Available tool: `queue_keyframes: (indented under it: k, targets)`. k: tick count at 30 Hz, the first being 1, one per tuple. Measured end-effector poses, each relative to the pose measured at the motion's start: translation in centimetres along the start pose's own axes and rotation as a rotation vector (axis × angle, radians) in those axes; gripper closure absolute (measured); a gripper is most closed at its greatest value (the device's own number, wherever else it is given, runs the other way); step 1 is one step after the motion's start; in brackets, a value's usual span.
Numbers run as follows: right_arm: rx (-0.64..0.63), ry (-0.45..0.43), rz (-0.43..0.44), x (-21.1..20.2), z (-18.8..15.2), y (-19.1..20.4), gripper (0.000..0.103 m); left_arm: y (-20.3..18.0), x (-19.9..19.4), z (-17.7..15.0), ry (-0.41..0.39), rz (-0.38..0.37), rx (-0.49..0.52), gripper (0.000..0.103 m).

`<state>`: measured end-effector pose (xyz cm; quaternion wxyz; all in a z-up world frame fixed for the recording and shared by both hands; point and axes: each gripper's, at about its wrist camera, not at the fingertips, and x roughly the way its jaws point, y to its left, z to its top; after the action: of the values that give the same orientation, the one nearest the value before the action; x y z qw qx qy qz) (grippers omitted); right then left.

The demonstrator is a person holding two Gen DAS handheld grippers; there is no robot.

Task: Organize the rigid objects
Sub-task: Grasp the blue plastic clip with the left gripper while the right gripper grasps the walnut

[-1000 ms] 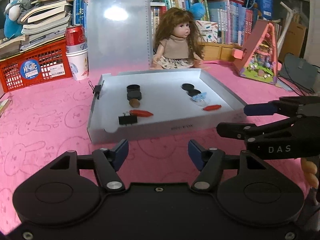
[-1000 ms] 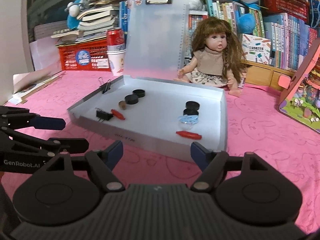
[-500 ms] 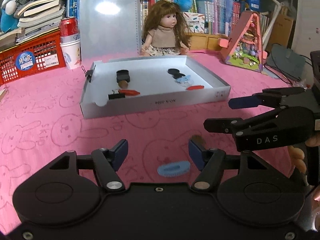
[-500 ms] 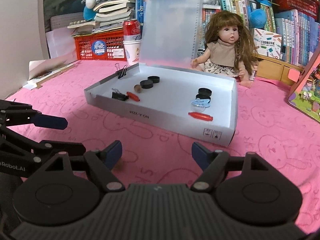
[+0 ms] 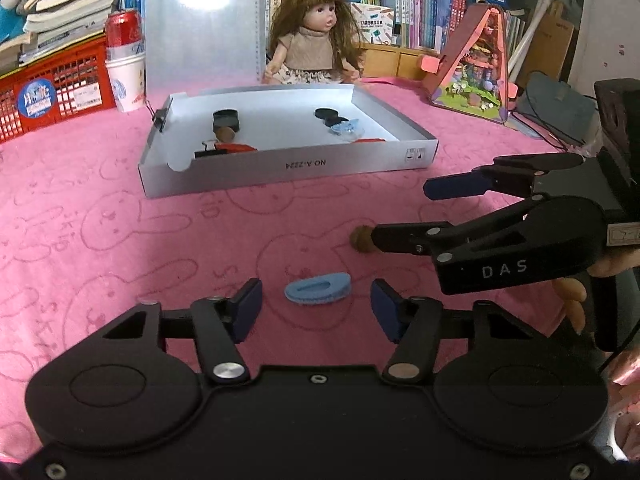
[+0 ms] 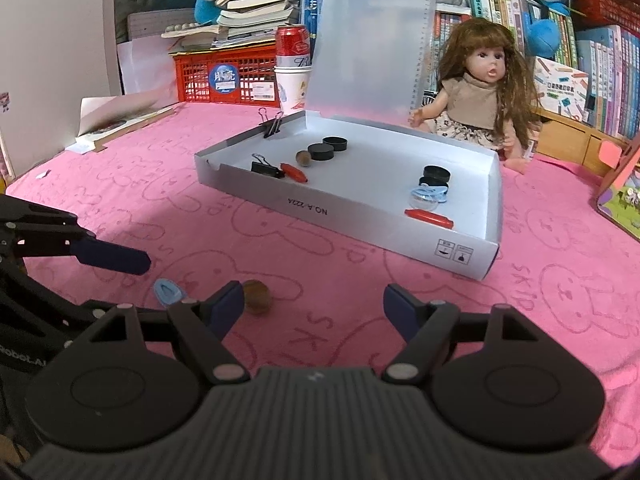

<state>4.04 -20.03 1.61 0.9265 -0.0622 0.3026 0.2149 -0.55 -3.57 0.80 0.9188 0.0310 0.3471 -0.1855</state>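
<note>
The small blue ridged plastic piece (image 5: 318,289) lies on the pink surface (image 5: 120,220), between the left claw (image 5: 316,306) as its jaws close, pads not yet touching. Step: grasping it; next, lift it into the far white cardboard box (image 5: 288,166). The right claw (image 6: 314,308) gapes empty beside 1 brown ball (image 6: 257,296).

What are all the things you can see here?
White tray: one, on the pink cloth.
Black caps: four, inside the tray, two left, two right.
Red pieces: two, in the tray.
Binder clips: two black, one in the tray, one on its rim.
Brown nuts: two, one in the tray, one on the cloth.
Blue clip: one on the cloth; another in the tray.
Doll: one, behind the tray.
Red can: one, on a white cup.
Left gripper: closing around the blue clip, not touching.
Right gripper: open.
</note>
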Motion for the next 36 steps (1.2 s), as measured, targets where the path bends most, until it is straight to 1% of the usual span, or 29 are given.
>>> queue_keyframes:
  k: [1, 3, 4, 5, 8, 19, 21, 24, 29, 34, 36]
  targets:
    - [-0.002, 0.001, 0.002, 0.0, 0.0, 0.1, 0.018, 0.0, 0.1, 0.0, 0.002, -0.001, -0.002, 0.055]
    - [-0.003, 0.004, 0.006, 0.1, -0.1, 0.2, 0.018, 0.0, 0.2, -0.1, 0.004, -0.001, -0.009, 0.058]
    - [-0.004, 0.006, 0.007, 0.1, -0.2, 0.2, 0.018, 0.1, 0.2, -0.1, 0.001, -0.002, -0.012, 0.065]
    - [-0.005, 0.006, 0.008, 0.1, -0.2, 0.2, 0.018, 0.1, 0.2, -0.1, -0.002, -0.001, -0.012, 0.07]
    - [-0.006, 0.004, 0.017, 0.2, -0.3, 0.4, 0.018, 0.3, 0.2, 0.0, -0.004, 0.002, -0.024, 0.07]
    - [-0.051, 0.004, 0.053, 0.7, -0.1, 1.9, 0.038, 1.2, 0.2, 0.5, -0.031, 0.05, -0.039, 0.07]
    - [-0.048, 0.002, 0.052, 0.8, -0.2, 2.1, 0.05, 1.4, 0.3, 0.5, -0.032, 0.057, -0.042, 0.07]
    - [-0.045, 0.009, 0.062, 0.9, -0.2, 2.2, 0.058, 1.6, 0.4, 0.6, -0.032, 0.063, -0.046, 0.07]
    - [-0.056, 0.011, 0.069, 0.8, -0.3, 2.6, 0.065, 1.6, 0.6, 0.8, -0.034, 0.071, -0.046, 0.07]
    - [-0.048, 0.013, 0.069, 0.8, -0.3, 2.7, 0.068, 1.6, 0.8, 0.9, -0.037, 0.077, -0.047, 0.07]
    - [-0.046, 0.014, 0.069, 0.8, -0.3, 2.7, 0.072, 1.6, 0.8, 0.9, -0.038, 0.077, -0.047, 0.07]
